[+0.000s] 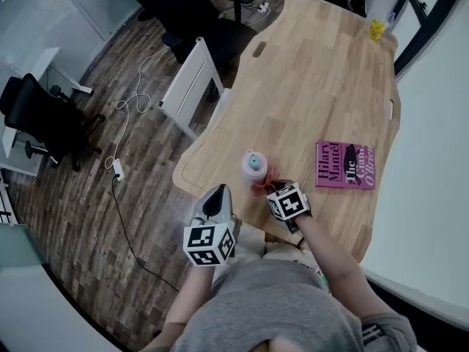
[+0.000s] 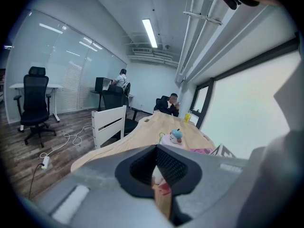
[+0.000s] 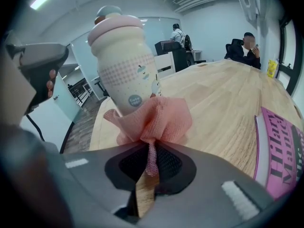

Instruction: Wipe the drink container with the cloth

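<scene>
Right gripper (image 3: 151,161) clenches limp mesh cloth (image 3: 156,120); left gripper (image 2: 156,167) closed, empty. Drink container (image 3: 124,65) likely slick, tippy; I'd brace its midbody.

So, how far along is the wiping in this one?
Done: the pink cloth is picked up, pinched in the right claw. In hand: it is bunched at the lower side of the drink container, which stands upright on the table. Left: the wiping itself looks barely begun; the left claw is shut, empty, off the container.
</scene>
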